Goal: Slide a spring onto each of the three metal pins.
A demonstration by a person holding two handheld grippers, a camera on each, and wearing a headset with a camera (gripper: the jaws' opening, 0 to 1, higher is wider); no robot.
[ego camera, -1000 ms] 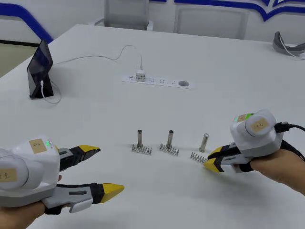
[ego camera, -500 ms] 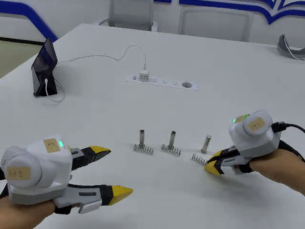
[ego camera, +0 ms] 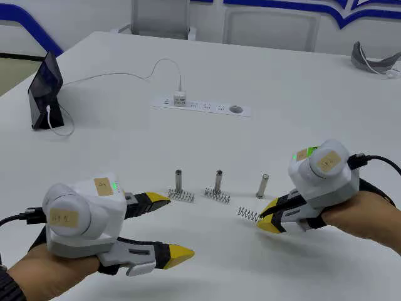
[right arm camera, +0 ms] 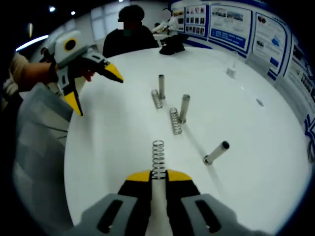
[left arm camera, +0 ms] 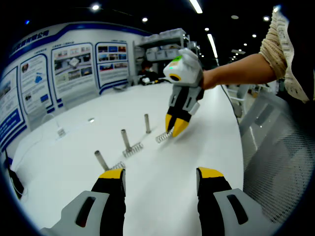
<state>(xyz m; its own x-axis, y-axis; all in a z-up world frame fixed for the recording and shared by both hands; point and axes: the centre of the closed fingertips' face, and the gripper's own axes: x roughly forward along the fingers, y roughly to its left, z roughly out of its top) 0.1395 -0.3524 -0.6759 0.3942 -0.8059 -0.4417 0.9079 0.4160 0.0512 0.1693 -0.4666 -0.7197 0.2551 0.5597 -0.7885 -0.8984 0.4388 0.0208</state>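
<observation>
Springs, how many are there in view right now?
3 springs: one lying by the left pin, one by the middle pin, one held by its end in the right gripper near the right pin. None seems hidden.

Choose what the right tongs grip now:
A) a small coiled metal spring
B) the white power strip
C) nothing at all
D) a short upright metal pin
A: the right tongs are shut on one end of the small coiled metal spring, which sticks out beyond their yellow tips.

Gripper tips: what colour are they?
Yellow fingertips, black behind; best seen in the left gripper view.
</observation>
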